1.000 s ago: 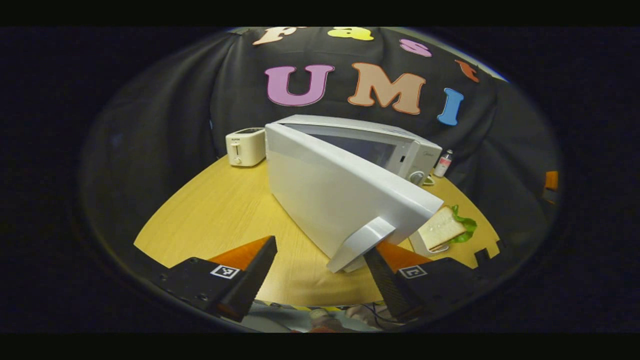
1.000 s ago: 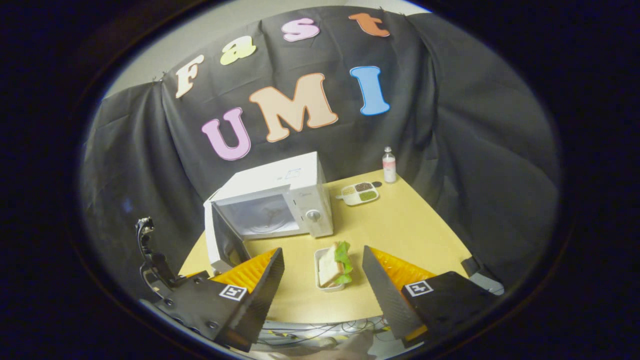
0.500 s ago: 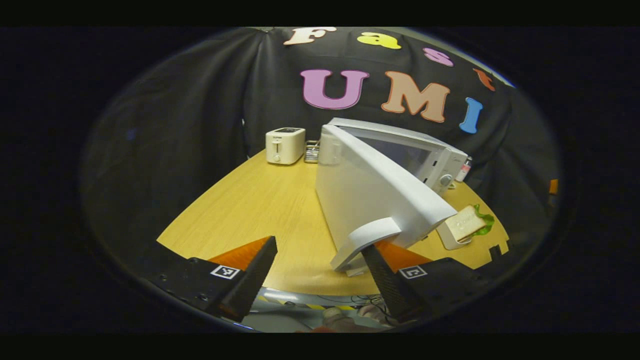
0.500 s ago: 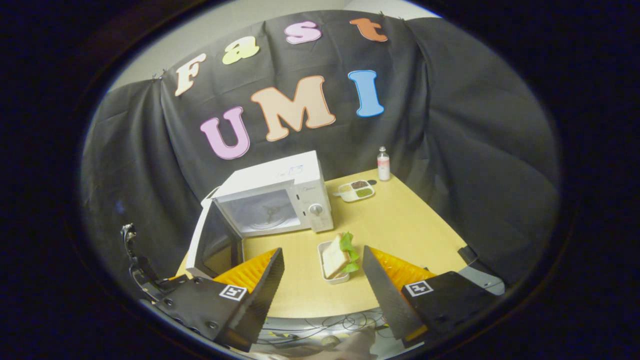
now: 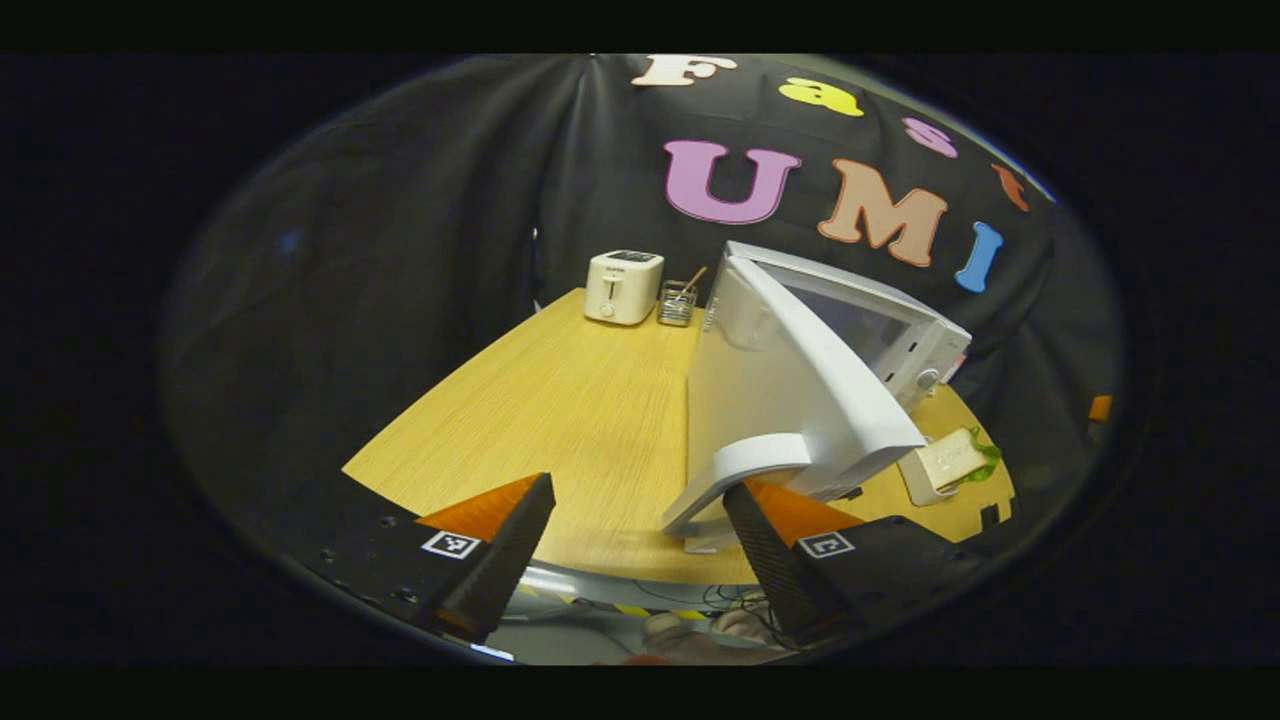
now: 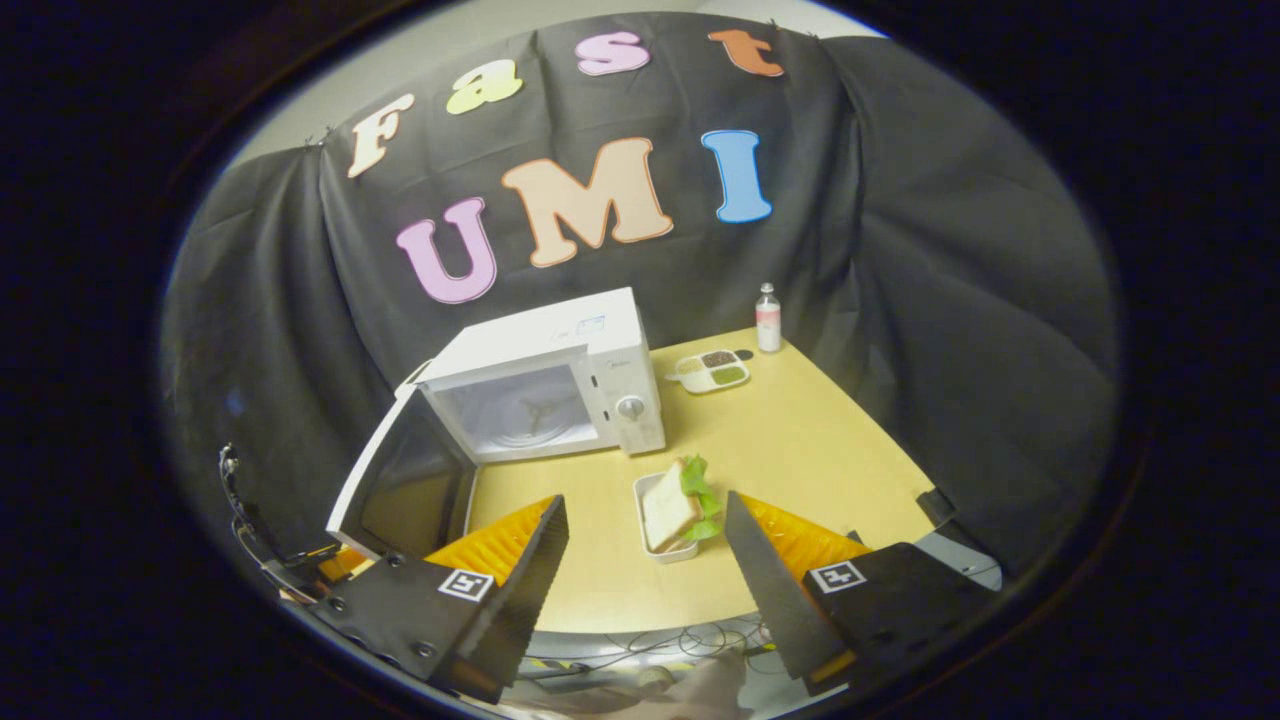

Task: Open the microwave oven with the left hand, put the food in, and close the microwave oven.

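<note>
With the door (image 6: pixel 405 487) swung wide, opening is done; you have yet to load the sandwich (image 6: pixel 672 512) and close up. It sits in its tray near the microwave (image 6: pixel 545 385). Both grippers (image 5: pixel 640 525) (image 6: pixel 645 560) are spread, grasping nothing. Handle (image 5: pixel 735 475) contact is unclear.

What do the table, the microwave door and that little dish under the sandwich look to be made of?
The table looks like wood or wood-look laminate: pale yellow with fine straight grain. The microwave door seems white painted metal or plastic, smooth with a soft sheen. The dish under the sandwich looks like white plastic or ceramic; I cannot tell which.
</note>
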Action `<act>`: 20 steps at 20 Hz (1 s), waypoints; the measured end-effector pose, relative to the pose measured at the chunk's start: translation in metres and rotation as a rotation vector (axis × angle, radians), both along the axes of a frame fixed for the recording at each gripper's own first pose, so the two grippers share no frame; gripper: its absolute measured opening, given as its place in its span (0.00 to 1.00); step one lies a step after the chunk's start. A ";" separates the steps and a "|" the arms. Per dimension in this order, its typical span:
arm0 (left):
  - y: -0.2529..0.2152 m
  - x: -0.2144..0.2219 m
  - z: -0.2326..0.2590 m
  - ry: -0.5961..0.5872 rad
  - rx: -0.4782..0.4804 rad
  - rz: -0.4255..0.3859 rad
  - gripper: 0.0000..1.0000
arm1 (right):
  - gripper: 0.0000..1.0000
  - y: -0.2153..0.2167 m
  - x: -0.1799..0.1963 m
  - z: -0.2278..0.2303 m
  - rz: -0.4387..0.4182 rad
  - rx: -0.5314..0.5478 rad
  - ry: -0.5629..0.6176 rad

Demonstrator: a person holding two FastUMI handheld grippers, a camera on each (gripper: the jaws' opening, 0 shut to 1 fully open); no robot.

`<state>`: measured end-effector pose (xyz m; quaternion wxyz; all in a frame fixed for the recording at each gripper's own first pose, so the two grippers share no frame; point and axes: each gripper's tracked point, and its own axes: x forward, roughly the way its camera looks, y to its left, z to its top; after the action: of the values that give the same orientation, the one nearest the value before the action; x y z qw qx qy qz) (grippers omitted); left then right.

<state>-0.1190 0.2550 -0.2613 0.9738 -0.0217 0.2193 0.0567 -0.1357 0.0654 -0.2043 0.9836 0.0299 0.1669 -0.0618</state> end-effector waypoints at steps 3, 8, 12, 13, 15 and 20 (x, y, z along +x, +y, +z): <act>0.007 -0.006 0.001 0.008 0.003 0.035 0.99 | 0.89 -0.010 0.009 -0.001 -0.022 -0.006 0.003; 0.033 -0.011 0.016 0.002 0.091 0.118 0.97 | 0.89 -0.032 0.038 -0.008 -0.045 -0.008 0.038; 0.058 -0.019 0.039 -0.045 0.101 0.279 0.99 | 0.98 -0.046 0.072 -0.030 -0.016 0.019 0.142; 0.064 -0.021 0.050 -0.075 0.106 0.324 0.96 | 0.98 -0.048 0.081 -0.038 -0.001 0.040 0.176; 0.070 -0.024 0.073 -0.140 0.116 0.401 0.95 | 0.98 -0.052 0.096 -0.055 0.024 0.091 0.265; 0.067 -0.032 0.126 -0.274 0.125 0.522 0.91 | 0.98 -0.064 0.122 -0.111 0.050 0.250 0.525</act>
<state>-0.1512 0.3217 -0.1357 0.9463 -0.0250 0.0689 0.3149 -0.0134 0.0019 -0.3149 0.8966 0.1296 0.4228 -0.0220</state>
